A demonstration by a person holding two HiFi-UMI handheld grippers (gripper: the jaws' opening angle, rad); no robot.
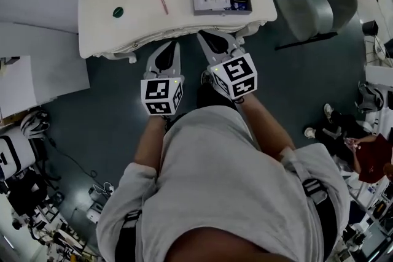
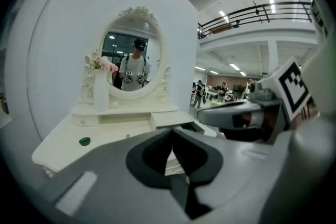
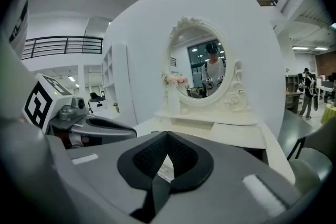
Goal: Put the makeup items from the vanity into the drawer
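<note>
Close in front of you, your left tool (image 1: pixel 172 44) and your right tool (image 1: pixel 204 35) sit side by side. Both have their jaws shut tight together, with nothing in them. Their tips are at the front edge of the cream white dressing table (image 1: pixel 98 34). On top, a small round dark green pot (image 1: pixel 118 11) lies to the left. A thin pink stick (image 1: pixel 163 3) lies near the middle. Neither tool touches them. Right of the stick is the open white drawer (image 1: pixel 222 11), with something pale inside. At the back stands an oval mirror with a curly white frame (image 2: pixel 134 63). A tall white vase with pink flowers (image 2: pixel 101 93) stands beside it. A grey padded chair (image 1: pixel 313 6) sits right of the table.
</note>
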